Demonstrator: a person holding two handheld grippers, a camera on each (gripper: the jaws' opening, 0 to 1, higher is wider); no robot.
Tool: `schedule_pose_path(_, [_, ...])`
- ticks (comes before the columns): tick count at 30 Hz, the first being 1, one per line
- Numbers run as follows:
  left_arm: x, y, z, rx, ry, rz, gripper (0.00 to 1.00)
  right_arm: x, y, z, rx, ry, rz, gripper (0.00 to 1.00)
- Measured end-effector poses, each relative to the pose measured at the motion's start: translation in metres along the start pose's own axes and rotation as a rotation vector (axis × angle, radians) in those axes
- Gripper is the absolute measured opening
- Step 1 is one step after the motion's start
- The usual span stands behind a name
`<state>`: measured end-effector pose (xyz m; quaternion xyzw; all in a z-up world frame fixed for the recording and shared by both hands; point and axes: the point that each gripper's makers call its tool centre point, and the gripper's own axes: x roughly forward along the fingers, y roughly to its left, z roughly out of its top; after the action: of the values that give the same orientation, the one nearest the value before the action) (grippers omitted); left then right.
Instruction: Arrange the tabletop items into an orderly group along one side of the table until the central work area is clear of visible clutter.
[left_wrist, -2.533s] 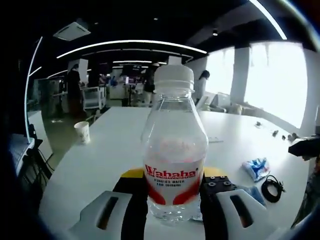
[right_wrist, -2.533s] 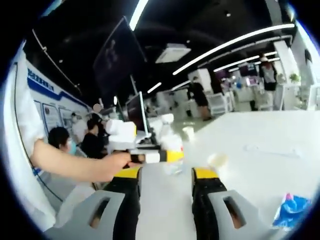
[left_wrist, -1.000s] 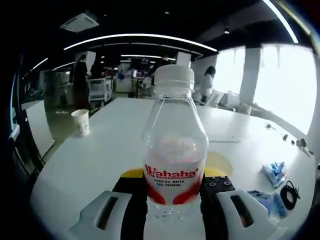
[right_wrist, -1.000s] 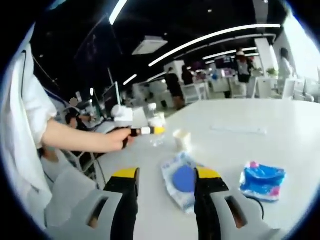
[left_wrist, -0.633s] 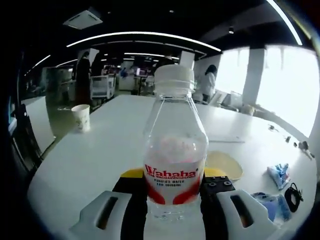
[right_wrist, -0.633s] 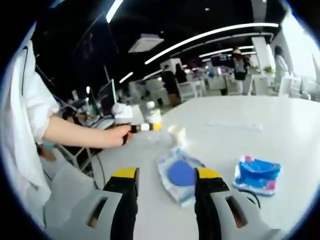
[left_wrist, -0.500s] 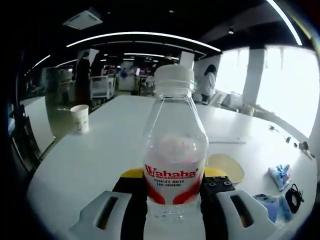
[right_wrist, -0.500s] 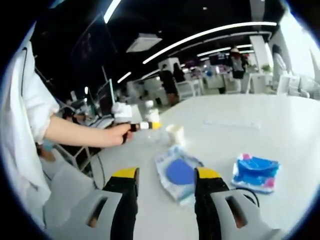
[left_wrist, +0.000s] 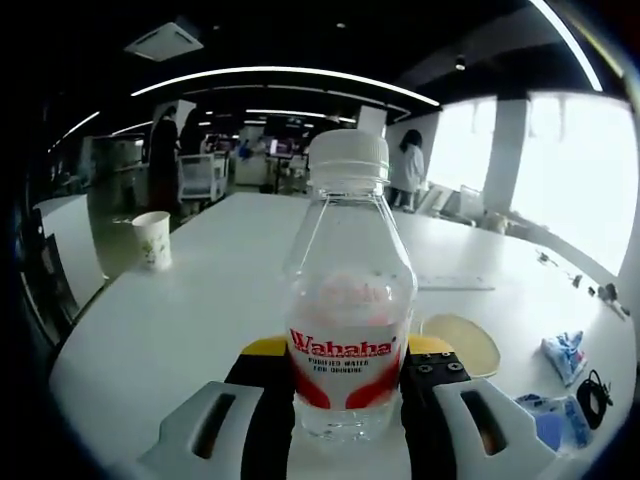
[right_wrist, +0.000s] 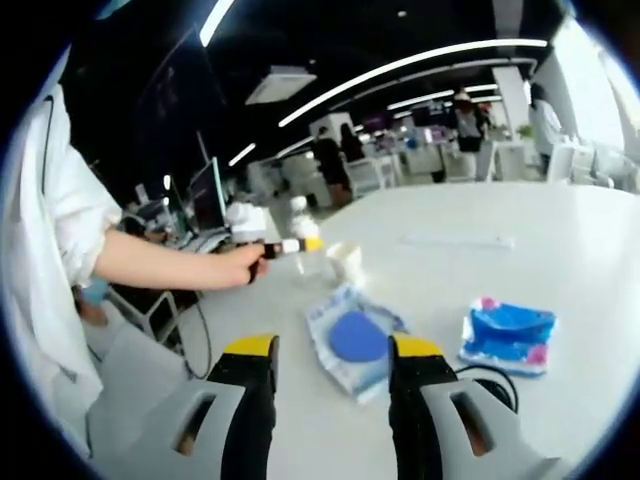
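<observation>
Left gripper view: my left claw (left_wrist: 345, 385) is clamped on a water bottle (left_wrist: 348, 300), standing upright, cap up, over the white bench (left_wrist: 200, 310); a paper cup (left_wrist: 151, 240) sits far off. Right gripper view: my right claw (right_wrist: 333, 375) hangs spread and empty over a blue-disc packet (right_wrist: 352, 338), with a blue pouch (right_wrist: 507, 334) beside it.

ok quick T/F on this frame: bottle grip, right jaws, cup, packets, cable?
1. The left gripper is shut on the water bottle. True.
2. The bottle has no cap. False: a white cap is on it.
3. The right gripper holds the blue packet. False: its jaws are open and empty, and the packet lies on the table.
4. A paper cup stands upright on the table. True.
5. The black cable hangs off the table edge. False: it lies on the tabletop.
</observation>
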<state>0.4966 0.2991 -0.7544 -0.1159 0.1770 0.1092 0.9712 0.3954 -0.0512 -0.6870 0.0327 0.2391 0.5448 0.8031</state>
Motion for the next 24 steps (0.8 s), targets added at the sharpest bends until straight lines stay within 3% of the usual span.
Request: schedule_pose_path(24, [0.0073, -0.0009, -0.0075, 0.008, 0.009, -0.001, 0.37, 0.0008, 0.0017, -0.0044, 0.009, 0.010, -0.004, 0.41])
